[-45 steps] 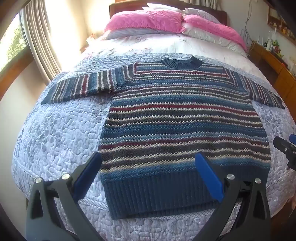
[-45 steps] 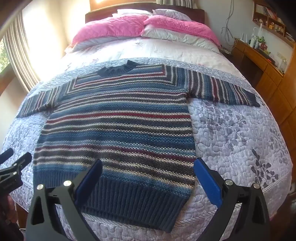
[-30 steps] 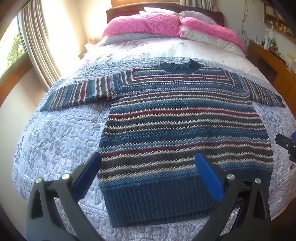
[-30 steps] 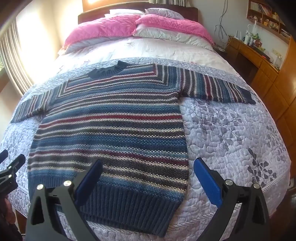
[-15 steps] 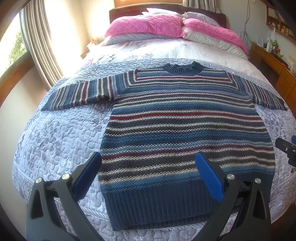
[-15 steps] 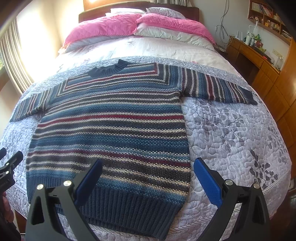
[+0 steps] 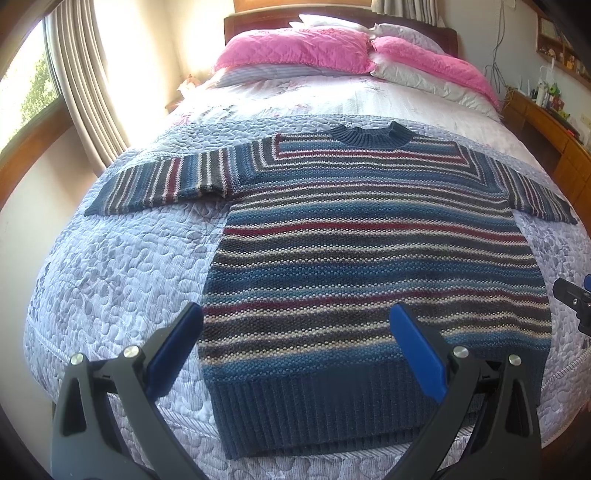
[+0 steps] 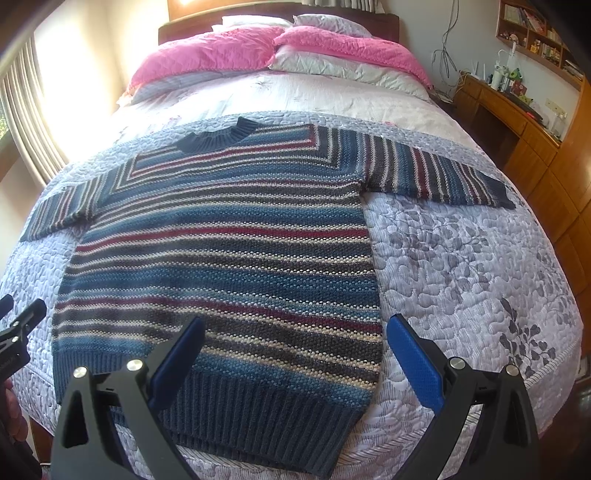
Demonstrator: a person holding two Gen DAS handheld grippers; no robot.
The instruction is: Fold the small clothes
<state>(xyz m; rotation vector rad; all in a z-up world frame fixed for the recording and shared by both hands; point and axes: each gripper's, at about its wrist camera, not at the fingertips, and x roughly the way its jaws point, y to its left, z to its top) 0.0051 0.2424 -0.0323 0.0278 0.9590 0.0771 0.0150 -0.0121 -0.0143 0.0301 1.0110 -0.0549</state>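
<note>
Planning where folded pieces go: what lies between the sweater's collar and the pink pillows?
Only bedding between the sweater collar and pink pillows: lavender quilt, then pale sheet; both views.

Both wrist cams sitting low at the foot of the bed point(image 7: 110, 266), looking up toward the pillows point(image 7: 295, 51). Left one offset to the left, right one to the right, fairly close in. Same striped sweater point(image 7: 369, 258) and headboard point(image 8: 280, 18) shared by both.

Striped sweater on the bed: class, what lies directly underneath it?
The striped sweater lies flat on a lavender quilted bedspread, visible all around it. Whatever lies beneath the sweater's body is covered.
</note>
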